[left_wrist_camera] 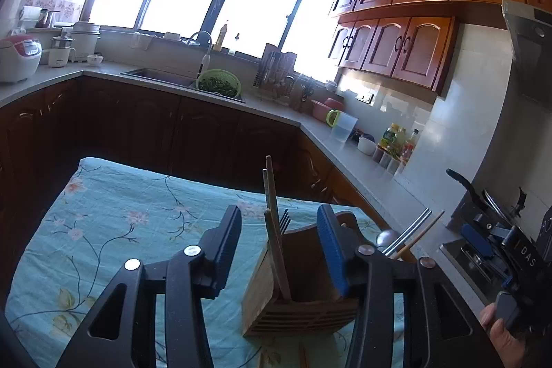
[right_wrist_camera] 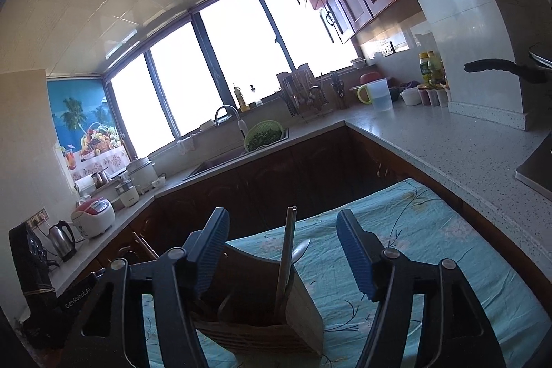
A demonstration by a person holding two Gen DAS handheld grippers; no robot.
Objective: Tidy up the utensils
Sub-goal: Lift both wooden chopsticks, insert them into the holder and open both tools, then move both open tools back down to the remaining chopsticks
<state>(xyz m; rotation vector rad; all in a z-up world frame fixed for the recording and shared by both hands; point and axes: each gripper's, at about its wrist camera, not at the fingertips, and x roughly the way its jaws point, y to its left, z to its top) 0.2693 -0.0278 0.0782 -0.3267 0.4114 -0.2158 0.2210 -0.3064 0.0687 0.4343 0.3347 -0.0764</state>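
Observation:
A wooden utensil holder (left_wrist_camera: pixel 296 292) stands on the blue floral cloth (left_wrist_camera: pixel 114 223); it also shows in the right wrist view (right_wrist_camera: pixel 272 319). Wooden chopsticks (left_wrist_camera: pixel 274 230) and a fork (left_wrist_camera: pixel 285 220) stand in it on the left. Metal chopsticks (left_wrist_camera: pixel 407 235), a wooden stick and a spoon (left_wrist_camera: pixel 386 237) stick out on the right. In the right wrist view metal chopsticks (right_wrist_camera: pixel 287 250) and a spoon (right_wrist_camera: pixel 301 250) rise from the holder. My left gripper (left_wrist_camera: pixel 279 250) is open above the holder. My right gripper (right_wrist_camera: pixel 283 250) is open and empty around the chopsticks without touching; it also shows in the left wrist view (left_wrist_camera: pixel 483 240).
The cloth-covered table (right_wrist_camera: pixel 431 230) sits inside a U-shaped kitchen counter (right_wrist_camera: pixel 448 140). A sink (left_wrist_camera: pixel 162 76) with a green colander (left_wrist_camera: pixel 218 83), a dish rack (left_wrist_camera: pixel 276 75), a jug (left_wrist_camera: pixel 341 126), bottles (left_wrist_camera: pixel 396 140), a rice cooker (left_wrist_camera: pixel 17 57) and a kettle (right_wrist_camera: pixel 62 240) stand on the counter.

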